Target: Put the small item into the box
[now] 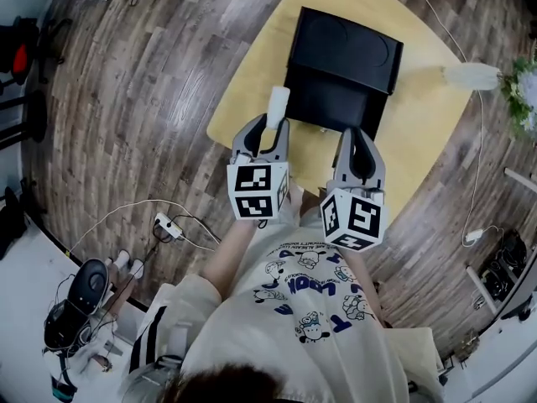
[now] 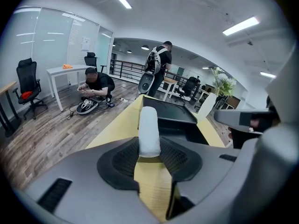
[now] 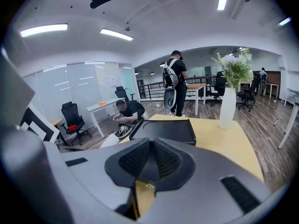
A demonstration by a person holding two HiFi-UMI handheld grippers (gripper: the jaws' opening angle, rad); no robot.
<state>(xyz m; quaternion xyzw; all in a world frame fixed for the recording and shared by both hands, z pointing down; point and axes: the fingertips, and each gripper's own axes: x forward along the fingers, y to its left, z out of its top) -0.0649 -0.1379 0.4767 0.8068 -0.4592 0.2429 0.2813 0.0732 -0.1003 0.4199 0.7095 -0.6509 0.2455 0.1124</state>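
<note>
A black box (image 1: 340,70) lies open on the yellow table (image 1: 419,133), its lid folded away from me. My left gripper (image 1: 272,126) hovers at the box's near left corner, shut on the small item, a white cylinder (image 1: 277,106) that sticks out forward past the fingertips. In the left gripper view the white cylinder (image 2: 149,129) stands upright between the jaws of the left gripper (image 2: 149,149), with the box (image 2: 173,118) just behind. My right gripper (image 1: 359,139) hangs over the box's near right edge, shut and empty. The right gripper (image 3: 149,161) faces the box (image 3: 163,129).
A white vase (image 1: 472,75) with flowers lies toward the table's far right and shows as the vase (image 3: 227,108) in the right gripper view. A power strip with cables (image 1: 168,225) lies on the wood floor. One person crouches (image 2: 96,85) and another stands (image 2: 159,64) in the background.
</note>
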